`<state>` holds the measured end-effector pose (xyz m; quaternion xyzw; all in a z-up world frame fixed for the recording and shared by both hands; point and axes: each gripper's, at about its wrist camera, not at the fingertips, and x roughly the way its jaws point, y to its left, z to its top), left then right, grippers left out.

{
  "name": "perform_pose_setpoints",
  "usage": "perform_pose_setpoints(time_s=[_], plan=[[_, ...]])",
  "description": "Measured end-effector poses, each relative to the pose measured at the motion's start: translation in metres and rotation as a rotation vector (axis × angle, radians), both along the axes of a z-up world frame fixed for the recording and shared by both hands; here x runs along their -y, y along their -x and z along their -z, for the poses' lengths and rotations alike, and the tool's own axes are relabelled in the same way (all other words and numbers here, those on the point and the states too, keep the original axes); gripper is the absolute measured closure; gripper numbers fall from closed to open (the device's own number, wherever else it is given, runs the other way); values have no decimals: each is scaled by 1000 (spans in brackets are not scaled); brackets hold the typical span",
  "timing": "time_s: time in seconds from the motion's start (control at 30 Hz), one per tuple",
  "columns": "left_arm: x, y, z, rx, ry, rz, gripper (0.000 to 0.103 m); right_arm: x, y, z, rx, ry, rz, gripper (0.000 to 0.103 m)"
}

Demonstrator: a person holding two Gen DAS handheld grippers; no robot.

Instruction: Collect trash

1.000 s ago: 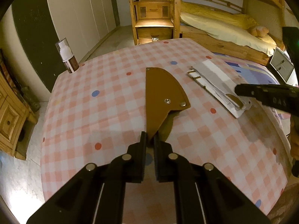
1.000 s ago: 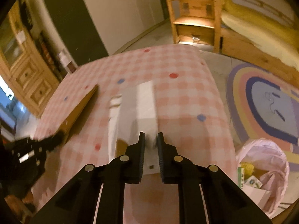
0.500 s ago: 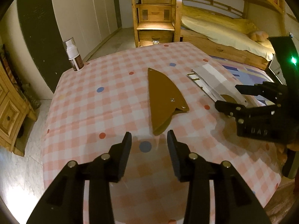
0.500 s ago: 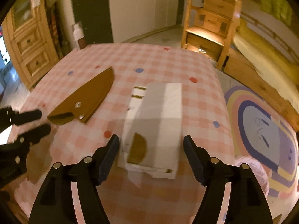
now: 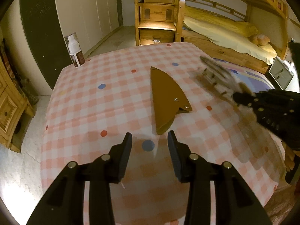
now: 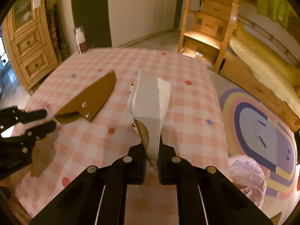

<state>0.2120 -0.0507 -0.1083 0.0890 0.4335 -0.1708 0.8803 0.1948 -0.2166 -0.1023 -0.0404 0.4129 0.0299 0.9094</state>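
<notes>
Right wrist | right gripper point(image 6: 152, 151) jaws just closed — now pinching white packaging point(image 6: 150, 101), lifted | bag point(image 6: 247, 180) next — left gripper point(image 5: 150, 146) half-open, empty

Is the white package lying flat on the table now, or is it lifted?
Lifted. The right tongs pinch its near end, and the white package tilts up above the checked tablecloth.

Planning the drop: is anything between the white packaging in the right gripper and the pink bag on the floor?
Nothing visible: the right gripper holds the white packaging; the pink bag sits beyond the table edge.
</notes>
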Motion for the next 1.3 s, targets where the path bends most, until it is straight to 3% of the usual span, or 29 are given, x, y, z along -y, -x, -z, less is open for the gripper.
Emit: perform_pose_setpoints(time_s=[0.27, 0.43, 0.57, 0.63, 0.87, 1.3], plan=[[15, -5, 9, 24, -42, 27, 66, 20, 21, -16, 24, -125, 79, 94], [21, -14, 11, 36, -53, 32, 73, 29, 19, -14, 17, -151, 98, 93], [23, -17, 8, 46, -29, 52, 93, 30, 20, -13, 9, -143, 100, 93], [27, -13, 6, 75, -54, 53, 95, 33, 23, -16, 18, -145, 104, 93], [32, 28, -36, 146, 140, 129, 99, 56, 49, -29, 67, -172, 176, 93], [97, 50, -53, 176, 202, 225, 99, 127, 101, -32, 102, -222, 394, 93]])
